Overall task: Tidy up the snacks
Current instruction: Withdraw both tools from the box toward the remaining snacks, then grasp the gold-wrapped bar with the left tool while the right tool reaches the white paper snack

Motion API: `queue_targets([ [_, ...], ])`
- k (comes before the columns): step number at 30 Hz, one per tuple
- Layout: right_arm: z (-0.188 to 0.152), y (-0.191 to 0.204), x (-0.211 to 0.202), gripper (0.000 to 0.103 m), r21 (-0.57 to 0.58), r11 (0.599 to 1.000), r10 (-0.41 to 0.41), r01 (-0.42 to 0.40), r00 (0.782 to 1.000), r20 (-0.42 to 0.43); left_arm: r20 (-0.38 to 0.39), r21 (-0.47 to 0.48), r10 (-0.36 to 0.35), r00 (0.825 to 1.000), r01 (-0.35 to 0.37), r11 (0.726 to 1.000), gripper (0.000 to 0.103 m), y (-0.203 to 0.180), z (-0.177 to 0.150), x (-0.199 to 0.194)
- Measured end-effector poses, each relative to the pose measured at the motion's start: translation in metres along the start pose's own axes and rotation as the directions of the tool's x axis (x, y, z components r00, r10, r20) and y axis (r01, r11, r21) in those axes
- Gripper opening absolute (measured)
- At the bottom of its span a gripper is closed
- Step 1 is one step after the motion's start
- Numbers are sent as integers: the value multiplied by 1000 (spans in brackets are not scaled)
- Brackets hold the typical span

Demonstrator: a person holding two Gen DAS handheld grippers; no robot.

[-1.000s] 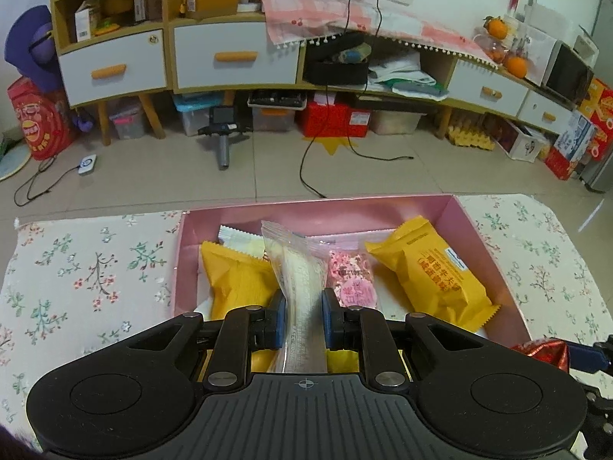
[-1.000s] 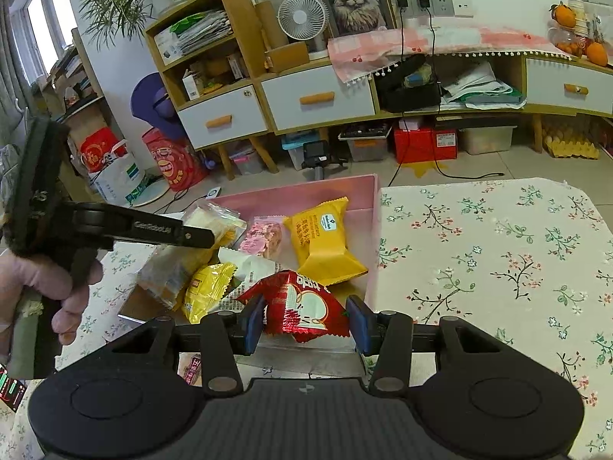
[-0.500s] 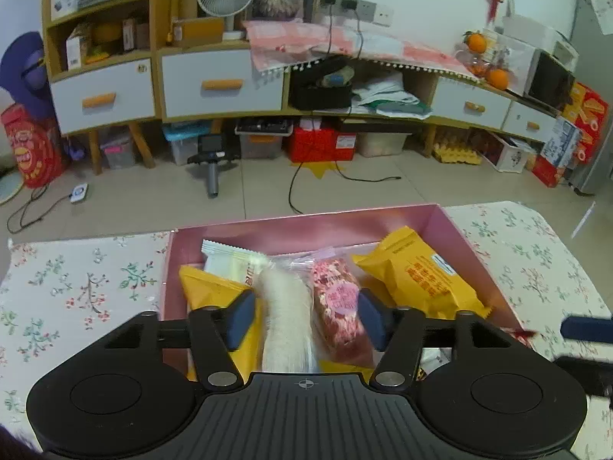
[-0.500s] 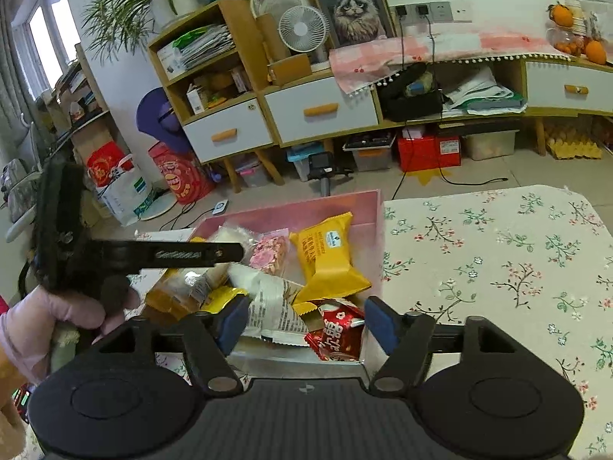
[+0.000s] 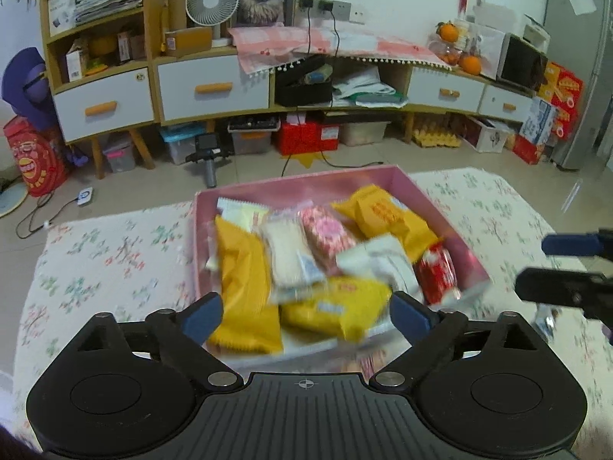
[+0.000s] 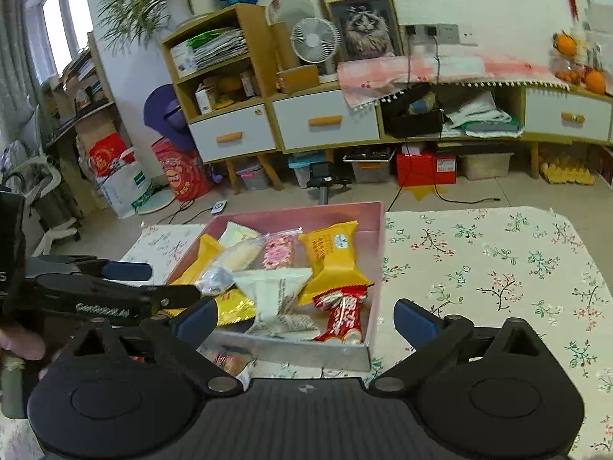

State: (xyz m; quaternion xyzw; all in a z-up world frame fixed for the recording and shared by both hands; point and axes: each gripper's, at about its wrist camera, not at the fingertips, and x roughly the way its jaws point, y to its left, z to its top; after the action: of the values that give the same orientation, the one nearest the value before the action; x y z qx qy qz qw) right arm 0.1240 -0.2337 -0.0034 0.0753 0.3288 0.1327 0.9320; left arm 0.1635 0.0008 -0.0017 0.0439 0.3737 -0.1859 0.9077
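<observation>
A pink box on the floral tablecloth holds several snack packets. The clear packet of white snack lies in it between a yellow packet and a pink one. My left gripper hovers over the box's near end, jaws opening wide and gripping nothing. In the right wrist view the red packet lies in the near right corner of the box. My right gripper is just behind it, jaws opening and not touching the packet. The left gripper shows at the left there.
The floral tablecloth stretches to the right of the box. A small snack packet lies on the table against the box's near wall. Beyond the table's far edge are floor and a low cabinet with drawers.
Both grippers have opened. The left let go of the clear white packet, the right let go of the red packet; both packets now lie in the box. Both grippers drew back.
</observation>
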Motion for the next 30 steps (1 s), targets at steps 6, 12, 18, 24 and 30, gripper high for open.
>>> queue_targets([
  [6,-11,15,-8,76,-43,999,-8,7,1000,-12,-61,-12,41,997,-42,999,98,-2,-27,-22],
  [12,-21,29,-11,76,-30,1000,-1,0,999,-32,-70,32,15,997,-13,999,98,-1,-61,-31],
  [18,-39,44,-12,76,-88,996,-16,11,998,-53,-84,45,-11,996,15,999,98,7,-85,-26],
  [24,-52,57,-2,76,-146,989,-33,19,995,-90,-96,87,-46,994,54,995,97,11,-102,-19],
  [30,-53,67,12,75,-134,991,-45,29,992,-117,-23,318,-119,993,120,940,96,2,-100,-18],
])
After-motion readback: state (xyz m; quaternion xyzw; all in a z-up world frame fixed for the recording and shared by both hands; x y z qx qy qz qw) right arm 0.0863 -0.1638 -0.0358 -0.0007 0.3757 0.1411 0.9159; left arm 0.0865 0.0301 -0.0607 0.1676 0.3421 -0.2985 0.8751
